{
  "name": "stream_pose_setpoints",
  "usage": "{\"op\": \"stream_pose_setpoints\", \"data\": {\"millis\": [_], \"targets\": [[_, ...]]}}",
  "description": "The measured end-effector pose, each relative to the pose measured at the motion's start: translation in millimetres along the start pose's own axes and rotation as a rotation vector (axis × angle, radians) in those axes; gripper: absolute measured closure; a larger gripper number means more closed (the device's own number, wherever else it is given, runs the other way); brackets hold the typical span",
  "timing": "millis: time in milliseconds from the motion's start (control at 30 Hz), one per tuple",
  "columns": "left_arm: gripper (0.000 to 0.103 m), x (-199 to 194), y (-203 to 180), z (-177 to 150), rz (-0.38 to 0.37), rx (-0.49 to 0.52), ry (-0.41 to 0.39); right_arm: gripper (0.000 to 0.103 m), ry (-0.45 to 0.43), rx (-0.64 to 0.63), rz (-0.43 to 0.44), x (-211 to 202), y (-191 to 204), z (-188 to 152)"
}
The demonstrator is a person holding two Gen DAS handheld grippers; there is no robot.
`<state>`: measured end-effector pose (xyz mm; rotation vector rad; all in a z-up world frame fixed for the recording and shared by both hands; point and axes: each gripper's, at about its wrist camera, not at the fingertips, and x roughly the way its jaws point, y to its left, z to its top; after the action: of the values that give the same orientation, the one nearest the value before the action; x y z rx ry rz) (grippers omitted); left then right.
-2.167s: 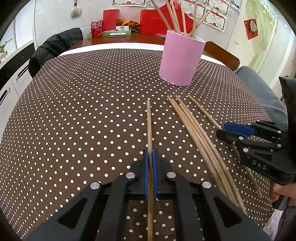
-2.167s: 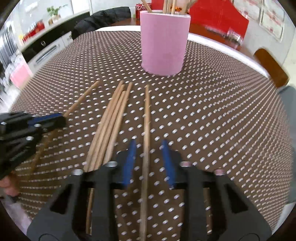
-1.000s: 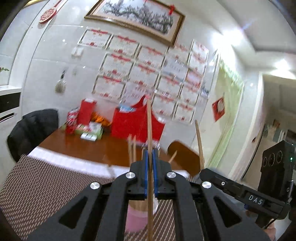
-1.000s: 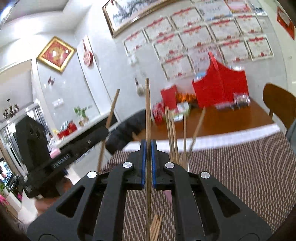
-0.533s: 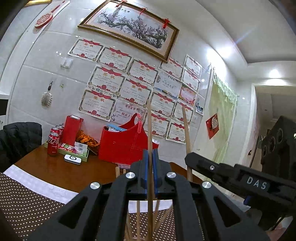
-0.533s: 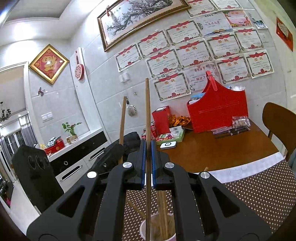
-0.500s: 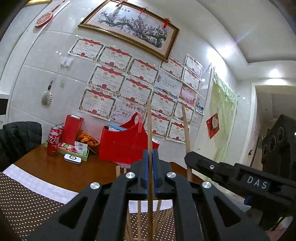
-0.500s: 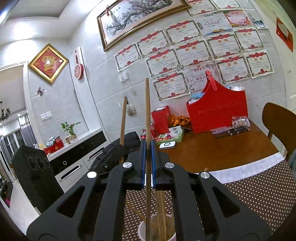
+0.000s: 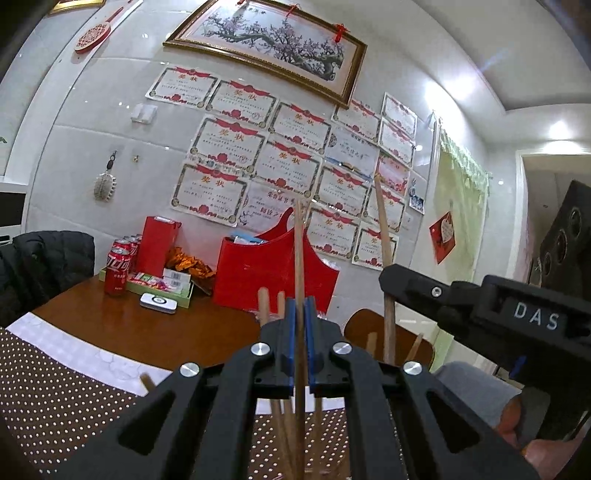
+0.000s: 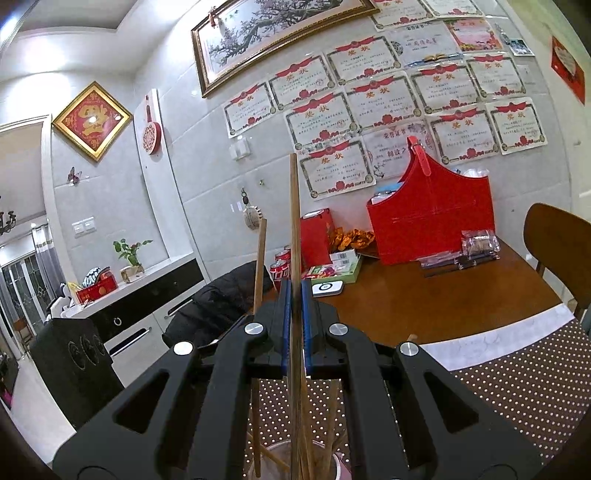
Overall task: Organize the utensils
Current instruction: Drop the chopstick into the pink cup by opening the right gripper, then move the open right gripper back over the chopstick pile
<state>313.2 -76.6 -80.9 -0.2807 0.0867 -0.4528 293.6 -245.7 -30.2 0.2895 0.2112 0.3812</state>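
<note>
The right gripper [image 10: 294, 321] is clamped on an upright chopstick [image 10: 293, 221] over the pink cup's rim [image 10: 338, 459] at 6 o'clock. The left gripper [image 9: 300, 332] pinches another stick [image 9: 298, 251], probably above the same cup. At 12, the red basket [image 10: 432, 225].

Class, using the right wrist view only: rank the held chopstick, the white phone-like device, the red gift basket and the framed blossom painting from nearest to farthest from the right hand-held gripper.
1. held chopstick, clamped in the right hand-held gripper, centre.
2. white phone-like device, just right, on the wooden table.
3. red gift basket, right, at the table's back.
4. framed blossom painting, high on the wall.
</note>
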Motion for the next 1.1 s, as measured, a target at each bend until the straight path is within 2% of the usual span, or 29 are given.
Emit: {"op": "stream_pose_setpoints", "data": {"millis": [233,267,300,333,367,400,433,500,600,667,767,800,900,1100], "targets": [[0.097,-3,2,-10,0.014,0.002,0.027,0.096,0.037,-0.012,-0.009,6,2,-11],[0.092,-4,3,-10,0.015,-0.004,0.034,0.094,0.051,-0.007,-0.011,5,1,-13],[0.07,-8,5,-9,0.018,-0.019,0.045,0.089,0.057,0.001,-0.011,4,1,-13],[0.058,-12,5,-8,0.026,-0.027,0.044,0.057,0.056,0.019,-0.018,-1,-1,-13],[0.048,-18,5,-6,0.032,-0.031,0.033,0.015,0.042,0.034,-0.018,-7,-3,-13],[0.047,-24,5,-4,0.033,-0.027,0.026,0.011,0.015,0.045,-0.013,-15,-4,-12],[0.043,-29,3,-1,0.037,-0.017,0.025,0.011,-0.014,0.051,-0.013,-25,-4,-10],[0.028,-43,-1,6,0.063,0.005,0.033,0.009,-0.025,0.062,-0.014,-38,-4,-6],[0.019,-63,-12,16,0.112,0.058,0.046,0.006,-0.033,0.084,-0.025,-55,-5,0],[0.014,-73,-21,22,0.178,0.108,0.08,0.006,-0.022,0.087,-0.052,-65,-5,3],[0.013,-87,-28,29,0.221,0.146,0.119,0.006,0.001,0.084,-0.09,-79,-2,6],[0.013,-93,-31,31,0.247,0.159,0.155,0.006,0.006,0.082,-0.095,-82,-1,7],[0.012,-114,-38,37,0.295,0.194,0.178,0.006,0.019,0.078,-0.11,-100,4,7],[0.012,-153,-47,41,0.32,0.21,0.239,0.006,0.063,0.052,-0.132,-134,22,3]]}}
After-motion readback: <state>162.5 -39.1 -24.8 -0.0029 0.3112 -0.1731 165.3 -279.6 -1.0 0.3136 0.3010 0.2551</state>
